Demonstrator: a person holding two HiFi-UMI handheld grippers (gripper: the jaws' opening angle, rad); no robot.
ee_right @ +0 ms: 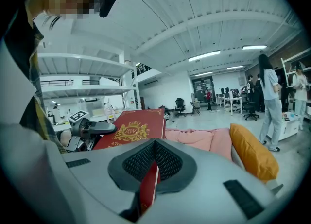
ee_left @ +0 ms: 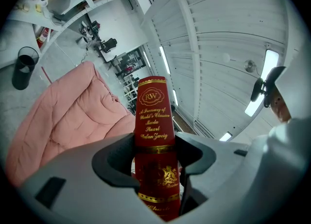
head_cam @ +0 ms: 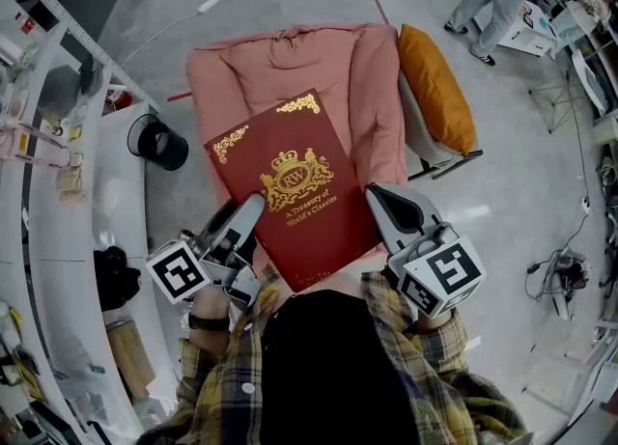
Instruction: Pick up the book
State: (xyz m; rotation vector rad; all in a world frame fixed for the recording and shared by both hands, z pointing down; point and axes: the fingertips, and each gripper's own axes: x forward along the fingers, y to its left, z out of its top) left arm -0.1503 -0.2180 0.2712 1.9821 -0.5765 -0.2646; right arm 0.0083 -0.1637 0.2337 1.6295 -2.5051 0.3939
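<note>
**Both grippers are clamped on the red book, over the pink beanbag**

Below you a pink beanbag (head_cam: pixel 290 62) spreads across the grey floor (head_cam: pixel 512 192). An orange cushion (head_cam: pixel 436 86) lies against its right side.

The red book (head_cam: pixel 290 187) is the next largest thing. It sits over the near end of the beanbag with its gold-crested front cover facing up at you. One corner points away from you and the nearest corner is close to your chest. You hold it between your two hands, one gripper on each side edge.

A black bin (head_cam: pixel 162 144) stands on the floor to the left, well apart from the book.

Your left gripper (head_cam: pixel 246 216) has the book by its spine. In the left gripper view the jaws stand wide apart, and the lettered spine (ee_left: pixel 154 116) fills the gap between them, pressed by a pad on each side.

Your right gripper (head_cam: pixel 381 197) takes the opposite edge. In the right gripper view its jaws are nearly together, nipping the thin red edge of the book (ee_right: pixel 148 189) between the ribbed pads.
</note>
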